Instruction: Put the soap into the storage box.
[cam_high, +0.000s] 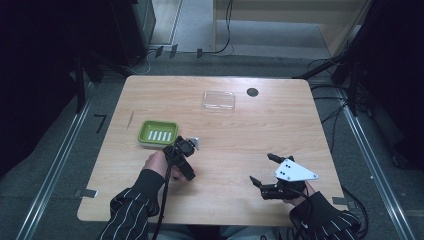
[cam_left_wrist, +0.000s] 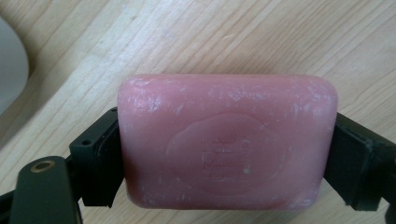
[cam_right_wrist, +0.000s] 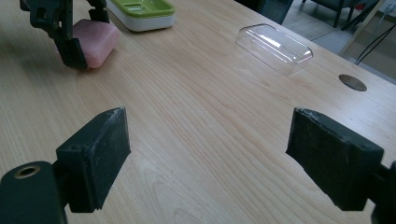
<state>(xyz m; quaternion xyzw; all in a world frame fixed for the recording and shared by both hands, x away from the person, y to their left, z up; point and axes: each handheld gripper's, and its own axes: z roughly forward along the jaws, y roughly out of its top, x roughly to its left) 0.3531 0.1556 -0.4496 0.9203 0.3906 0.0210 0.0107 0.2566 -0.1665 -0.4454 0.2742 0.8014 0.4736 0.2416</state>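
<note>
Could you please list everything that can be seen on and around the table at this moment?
pink rectangular soap bar: one, pink, clamped between the jaws of the left gripper, near the dish.
green plastic soap dish with a white base: one, green and white, left part of the table.
clear plastic lid: one, transparent, far side of the table.
round dark cable hole: one, dark, far edge, right of the lid.
light wooden table: one, pale wood, centre.
left gripper: one, black, shut on the soap bar.
right gripper: one, black with a grey plate, jaws open over bare wood, near right.
striped sleeves: two, black with white stripes, near edge.
</note>
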